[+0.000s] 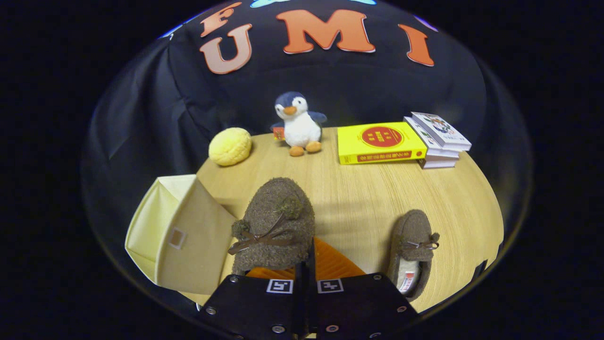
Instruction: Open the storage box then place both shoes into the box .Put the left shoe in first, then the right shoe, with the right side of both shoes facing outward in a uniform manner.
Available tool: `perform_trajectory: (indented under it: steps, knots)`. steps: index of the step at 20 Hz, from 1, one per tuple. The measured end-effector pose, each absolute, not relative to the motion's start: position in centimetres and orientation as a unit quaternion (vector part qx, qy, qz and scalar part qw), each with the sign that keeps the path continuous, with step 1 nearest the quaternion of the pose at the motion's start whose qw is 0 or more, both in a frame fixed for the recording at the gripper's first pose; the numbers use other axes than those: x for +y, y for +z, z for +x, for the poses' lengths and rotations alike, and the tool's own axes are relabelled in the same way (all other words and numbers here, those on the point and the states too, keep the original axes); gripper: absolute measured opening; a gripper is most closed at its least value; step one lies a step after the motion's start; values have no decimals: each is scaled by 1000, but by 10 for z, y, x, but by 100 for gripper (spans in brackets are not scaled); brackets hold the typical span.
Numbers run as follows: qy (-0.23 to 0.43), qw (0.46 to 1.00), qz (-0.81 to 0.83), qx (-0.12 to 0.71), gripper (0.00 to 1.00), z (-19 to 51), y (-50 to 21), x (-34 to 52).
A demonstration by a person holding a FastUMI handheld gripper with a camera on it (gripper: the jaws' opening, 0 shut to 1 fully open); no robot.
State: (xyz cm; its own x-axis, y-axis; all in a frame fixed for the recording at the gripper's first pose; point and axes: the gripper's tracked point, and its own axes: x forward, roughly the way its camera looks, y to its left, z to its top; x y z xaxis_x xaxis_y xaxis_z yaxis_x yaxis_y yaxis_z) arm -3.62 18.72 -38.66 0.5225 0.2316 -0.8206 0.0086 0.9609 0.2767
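Note:
My gripper (309, 259) is shut on the heel rim of a brown fuzzy shoe (276, 222) with a bow and pompoms. The shoe hangs toe-forward just ahead of the fingers, above the wooden table (358, 198). Its left edge is close to the storage box (191, 245), a tan fabric box with a small label window and a pale yellow panel (151, 226) on its far-left side. The inside of the box is hidden from here. The second brown shoe (414, 250) lies on the table to the right of the fingers, toe pointing away, its pale lining showing.
At the back of the table sit a yellow round cushion (230, 146), a plush penguin (298, 123), a yellow book (380, 142) and a small stack of books (439, 139). The table's edge curves close past the second shoe on the right.

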Motion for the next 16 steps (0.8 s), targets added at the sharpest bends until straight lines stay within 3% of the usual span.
perform_trajectory:
  steps: [7, 16]
  knots:
    - [118, 869, 137, 461, 4, -20, -298, 290]
    - [175, 826, 121, 521, 4, -25, -308, 419]
